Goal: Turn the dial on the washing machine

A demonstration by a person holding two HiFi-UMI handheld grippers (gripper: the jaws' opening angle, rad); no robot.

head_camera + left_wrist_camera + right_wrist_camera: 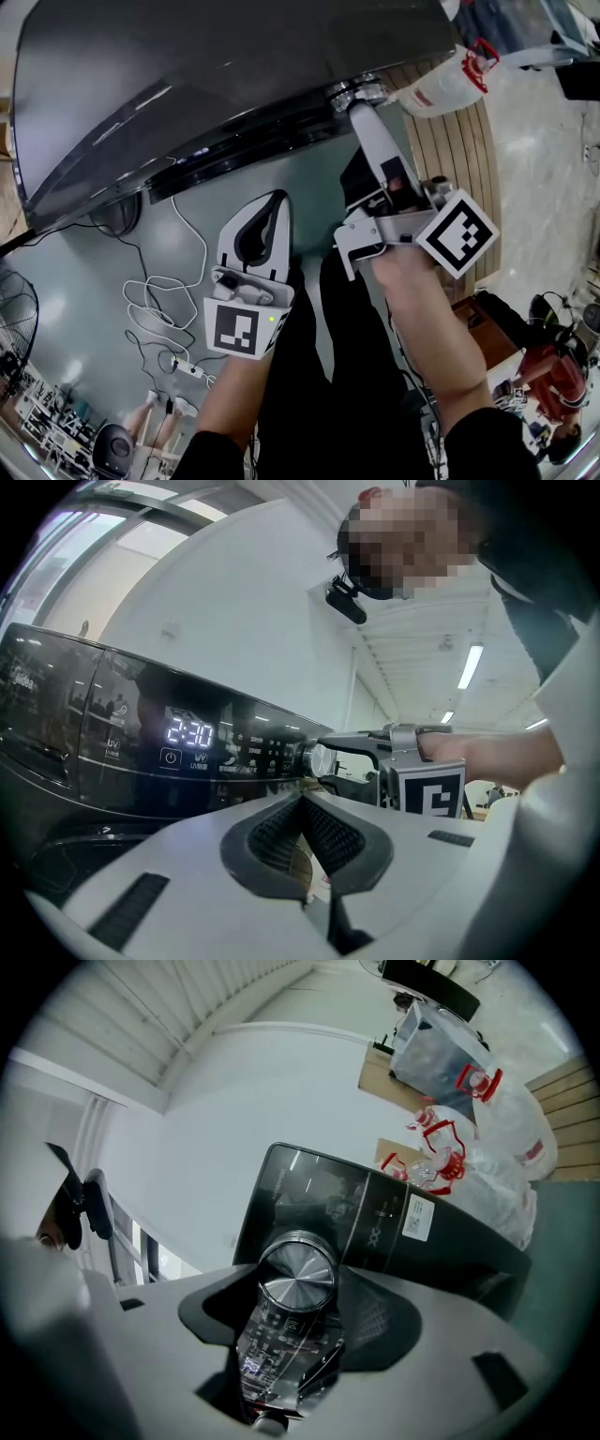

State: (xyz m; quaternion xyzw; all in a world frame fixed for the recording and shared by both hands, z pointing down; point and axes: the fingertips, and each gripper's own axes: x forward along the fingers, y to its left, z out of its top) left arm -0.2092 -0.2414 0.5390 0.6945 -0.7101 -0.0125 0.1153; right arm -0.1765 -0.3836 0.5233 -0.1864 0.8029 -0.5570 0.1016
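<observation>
Dial (298,1279) sat at one end of the washing machine (187,84) panel (112,752), toward 1 o'clock in the head view. Right gripper (362,109) met it head-on, its fingers (394,1326) closed on the rim from both sides. Gripper axis ran in line with the dial's. Judged: set that way so a wrist roll would turn it without slipping. Display (190,731) was lit at the dial's 9 o'clock, machine evidently powered. Left gripper (279,202) hung back at 7 o'clock of the dial, well apart, fingers pressed together on nothing. Judged: parked clear of the working arm, not needed for this step.
</observation>
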